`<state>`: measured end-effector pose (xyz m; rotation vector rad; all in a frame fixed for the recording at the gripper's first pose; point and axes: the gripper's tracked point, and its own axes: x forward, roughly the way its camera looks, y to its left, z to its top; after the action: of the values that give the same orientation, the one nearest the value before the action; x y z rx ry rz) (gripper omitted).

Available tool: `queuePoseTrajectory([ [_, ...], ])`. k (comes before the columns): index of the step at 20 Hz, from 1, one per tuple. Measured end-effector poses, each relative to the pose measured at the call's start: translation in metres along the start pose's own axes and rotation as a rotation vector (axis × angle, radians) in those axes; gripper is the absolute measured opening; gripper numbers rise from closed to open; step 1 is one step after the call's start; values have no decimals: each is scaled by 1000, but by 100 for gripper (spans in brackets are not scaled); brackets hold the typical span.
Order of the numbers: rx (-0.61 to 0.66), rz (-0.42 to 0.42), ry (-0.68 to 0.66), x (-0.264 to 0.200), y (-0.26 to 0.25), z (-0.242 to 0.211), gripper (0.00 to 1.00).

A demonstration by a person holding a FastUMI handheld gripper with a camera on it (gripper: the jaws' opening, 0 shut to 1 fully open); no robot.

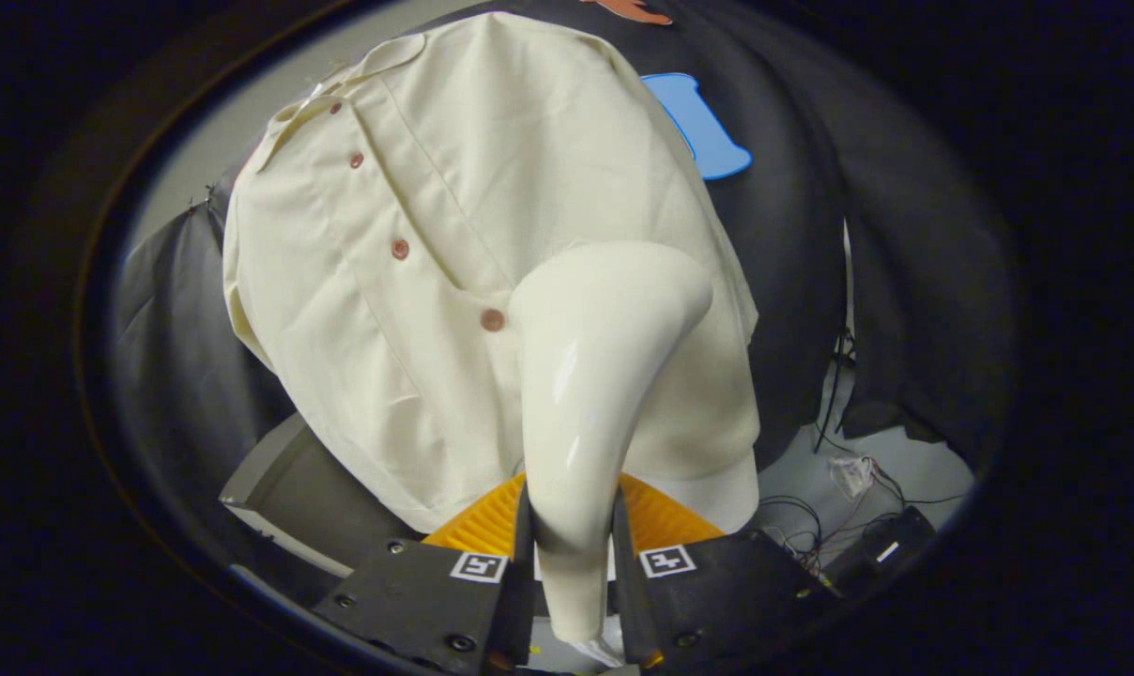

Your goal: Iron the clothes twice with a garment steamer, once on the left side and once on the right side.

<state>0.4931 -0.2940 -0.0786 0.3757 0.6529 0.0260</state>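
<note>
Garment steamer point(590, 376): handle clamped betw. tongs point(572, 554), both fingers pressing on it, nearly closed round neck. Long axis runs straight fwd from tongs, head flaring at far end, resting on or just off shirt point(454, 235); contact can't be confirmed. Shirt hangs dead ahead, cream, button row point(399, 249) just left of steamer head, collar far beyond it. Head sits on shirt panel right of button row. Judgement: next stroke follows that panel lengthwise. No brand or readable writing; only square marker tags point(666, 560) on tongs.

One cream shirt point(492, 253) hanging, four buttons point(399, 249) showing, one garment steamer point(590, 376) clamped between the gripper point(572, 563) fingers.
</note>
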Motion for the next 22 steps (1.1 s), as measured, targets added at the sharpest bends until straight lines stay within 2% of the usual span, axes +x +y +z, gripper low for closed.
queuePoseTrajectory([
  [6, 68, 42, -18, 16, -17, -36, 37],
  [13, 163, 20, -29, 29, -49, -81, 37],
  [16, 169, -4, -24, 25, -57, -92, 37],
  [22, 162, 0, -36, -9, -40, -102, 37],
])
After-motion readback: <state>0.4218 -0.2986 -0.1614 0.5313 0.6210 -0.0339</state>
